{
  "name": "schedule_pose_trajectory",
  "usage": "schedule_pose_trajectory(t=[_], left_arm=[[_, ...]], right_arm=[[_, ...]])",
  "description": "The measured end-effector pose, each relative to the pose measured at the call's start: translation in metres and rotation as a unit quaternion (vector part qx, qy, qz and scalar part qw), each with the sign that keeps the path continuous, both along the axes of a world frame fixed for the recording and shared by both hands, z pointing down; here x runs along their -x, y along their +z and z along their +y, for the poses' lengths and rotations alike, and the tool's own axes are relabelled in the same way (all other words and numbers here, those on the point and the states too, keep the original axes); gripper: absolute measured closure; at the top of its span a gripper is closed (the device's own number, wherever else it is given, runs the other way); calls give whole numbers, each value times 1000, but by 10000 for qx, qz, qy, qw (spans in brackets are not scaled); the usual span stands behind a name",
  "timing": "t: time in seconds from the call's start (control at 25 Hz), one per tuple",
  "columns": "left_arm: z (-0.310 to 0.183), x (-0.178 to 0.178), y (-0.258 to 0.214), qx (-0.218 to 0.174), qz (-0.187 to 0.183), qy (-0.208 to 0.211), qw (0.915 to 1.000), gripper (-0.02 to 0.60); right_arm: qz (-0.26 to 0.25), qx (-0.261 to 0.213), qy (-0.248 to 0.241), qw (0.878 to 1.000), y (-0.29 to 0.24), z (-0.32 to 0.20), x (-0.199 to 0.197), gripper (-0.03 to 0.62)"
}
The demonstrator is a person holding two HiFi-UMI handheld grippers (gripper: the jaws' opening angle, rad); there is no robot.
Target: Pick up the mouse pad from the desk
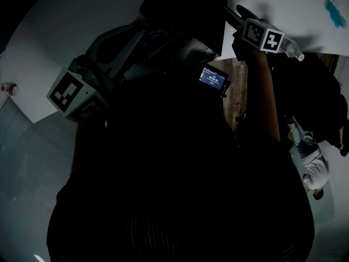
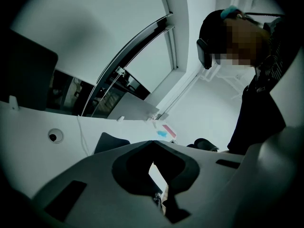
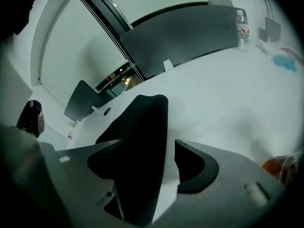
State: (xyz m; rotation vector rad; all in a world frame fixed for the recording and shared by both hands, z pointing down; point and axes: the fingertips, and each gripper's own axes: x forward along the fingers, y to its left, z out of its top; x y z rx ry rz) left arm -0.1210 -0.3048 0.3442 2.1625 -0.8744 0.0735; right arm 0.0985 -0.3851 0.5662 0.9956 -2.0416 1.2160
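Straddles the black mouse pad (image 3: 142, 141) with right gripper (image 3: 152, 164) jaws wide, white desk (image 3: 213, 94) showing beside one jaw; water bottle (image 3: 242, 25) near the desk's far edge.

Matt black mouse pad (image 3: 142, 141), smooth white desk (image 3: 223, 89)
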Motion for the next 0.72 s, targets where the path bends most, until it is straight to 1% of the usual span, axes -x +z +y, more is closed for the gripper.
schedule_pose_trajectory(t=[0.12,0.72], left_arm=[[1,1,1,22,-28,-11,10000,574],[2,3,4,75,-102,-22,9999,575]], right_arm=[[163,44,-57,9998,11,3,-1,287],[589,217,-194,9978,44,17,-4,276]])
